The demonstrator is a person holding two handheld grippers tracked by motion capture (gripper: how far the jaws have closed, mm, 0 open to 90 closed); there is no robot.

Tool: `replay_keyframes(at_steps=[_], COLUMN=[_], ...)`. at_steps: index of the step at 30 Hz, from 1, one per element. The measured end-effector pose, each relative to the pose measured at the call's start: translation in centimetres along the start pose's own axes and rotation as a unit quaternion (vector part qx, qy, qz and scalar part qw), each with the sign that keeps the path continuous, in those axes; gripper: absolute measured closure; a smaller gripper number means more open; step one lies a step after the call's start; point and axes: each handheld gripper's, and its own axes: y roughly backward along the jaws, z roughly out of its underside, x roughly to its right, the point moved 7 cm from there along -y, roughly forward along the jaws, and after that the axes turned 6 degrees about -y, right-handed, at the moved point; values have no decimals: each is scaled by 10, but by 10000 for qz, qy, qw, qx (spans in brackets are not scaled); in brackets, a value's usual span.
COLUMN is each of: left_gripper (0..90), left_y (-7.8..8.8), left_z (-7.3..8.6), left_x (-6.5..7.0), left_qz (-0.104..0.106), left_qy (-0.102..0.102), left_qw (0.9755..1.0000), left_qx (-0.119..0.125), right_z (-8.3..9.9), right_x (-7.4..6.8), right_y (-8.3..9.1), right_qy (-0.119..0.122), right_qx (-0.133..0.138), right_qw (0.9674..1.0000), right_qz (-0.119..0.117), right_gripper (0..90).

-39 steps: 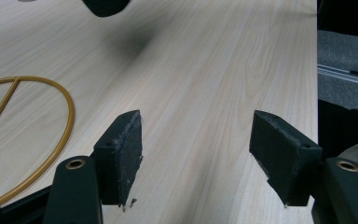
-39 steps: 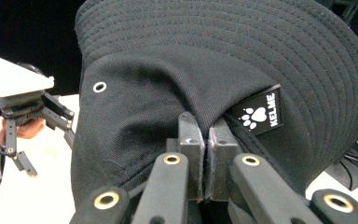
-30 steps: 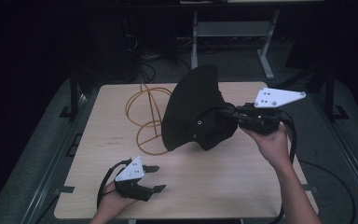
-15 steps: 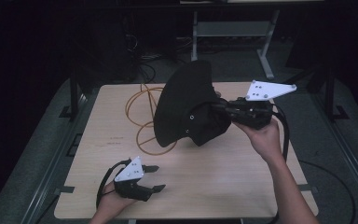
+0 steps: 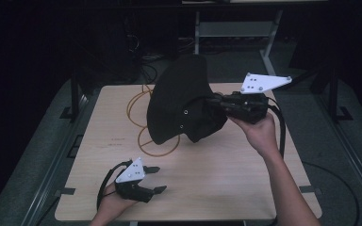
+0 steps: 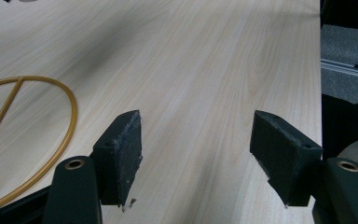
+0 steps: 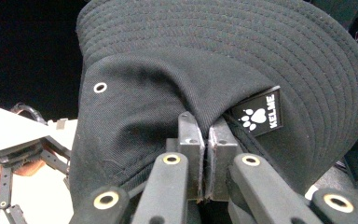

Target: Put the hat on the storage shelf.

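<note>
A black bucket hat (image 5: 179, 103) hangs in the air over the back middle of the wooden table (image 5: 226, 179). My right gripper (image 5: 214, 106) comes in from the right and is shut on a fold of its fabric. In the right gripper view the jaws (image 7: 204, 135) pinch the cloth beside a small paw-print label (image 7: 259, 113), with the stitched brim (image 7: 242, 42) above. My left gripper (image 5: 158, 179) rests low at the front left of the table, open, with only bare wood between its pads (image 6: 126, 149).
A gold wire frame of rings (image 5: 139, 101) lies on the table under and to the left of the hat; one ring (image 6: 70, 116) sits left of my left gripper. Cables and a metal stand (image 5: 235, 28) are on the dark floor behind the table.
My right gripper has carried the hat a little to the left and slightly up. The left gripper has stayed where it was.
</note>
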Motion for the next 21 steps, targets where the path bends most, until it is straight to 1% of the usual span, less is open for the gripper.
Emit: replay_keyframes(at_steps=[1, 8, 14, 21], left_gripper=[332, 332, 332, 329], left_y=[0, 3, 3, 3], left_z=[0, 0, 0, -1], left_x=[0, -3, -3, -5], left_qz=[-10, -19, -7, 0], left_qy=[28, 50, 120, 126], left_qw=[10000, 10000, 9999, 9999], left_qx=[17, 39, 90, 100], right_z=[-3, -16, -30, -45], right_x=[0, -1, -1, -2], right_y=[-2, -13, -26, -41], right_qy=[8, 45, 66, 128], right_qx=[21, 68, 51, 27], right_qw=[10000, 9999, 9998, 9996], right_qz=[-6, -85, -179, -239], right_gripper=[868, 867, 867, 867])
